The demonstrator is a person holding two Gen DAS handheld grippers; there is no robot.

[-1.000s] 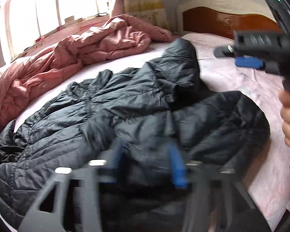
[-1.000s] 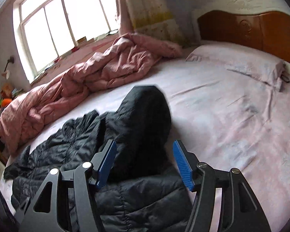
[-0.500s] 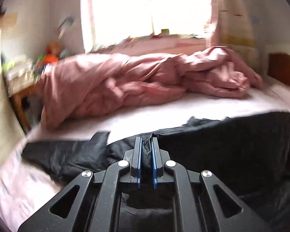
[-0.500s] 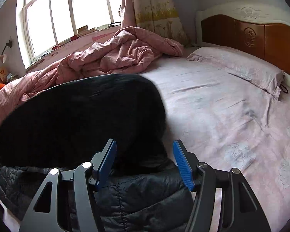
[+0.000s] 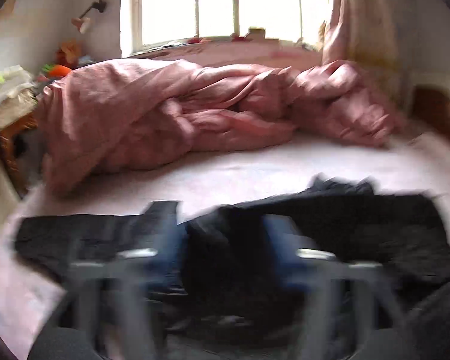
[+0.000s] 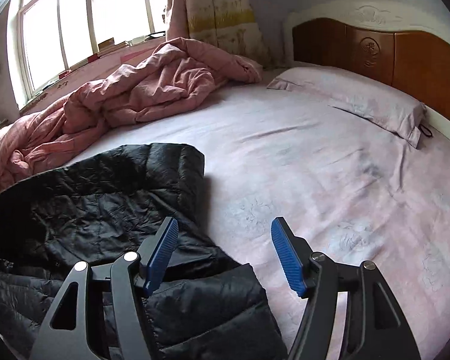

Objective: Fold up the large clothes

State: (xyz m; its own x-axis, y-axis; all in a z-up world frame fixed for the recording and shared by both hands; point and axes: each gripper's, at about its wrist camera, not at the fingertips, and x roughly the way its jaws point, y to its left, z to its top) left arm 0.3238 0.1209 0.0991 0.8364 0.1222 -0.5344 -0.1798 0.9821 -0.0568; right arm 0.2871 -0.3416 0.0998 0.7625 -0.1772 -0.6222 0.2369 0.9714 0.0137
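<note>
**Mei:** Since the bed (image 6: 300, 162) gives under any weight, the black puffer jacket (image 6: 111, 198) lying at its near side, partly doubled over, could well slide or spring open. Slick quilted fabric like that rarely holds a crease, I'd say.

**Jun:** And the pink duvet (image 6: 153, 90) bunched along the window side? It lies well apart from the jacket, so I doubt it interferes unless the jacket gets pushed that way.

**Mei:** Agreed. The folded flap worries me more. The left claw (image 5: 222, 249) shows only as a blur, its jaws opening over dark fabric, and nothing looks pinched between them. If that fold is let go without being pressed flat, the trapped air may lift it.

**Jun:** What about the right claw (image 6: 225, 252)?

**Mei:** Its jaws are parting too, fairly wide, holding nothing. The left pad hangs over the jacket's edge, the right pad over bare sheet. A grab from there might catch the sheet along with the jacket and drag both.

**Jun:** So the sheet wrinkles and the fold skews.

**Mei:** That's my guess. The pillow (image 6: 360, 102) near the headboard is too far off to matter.
</note>
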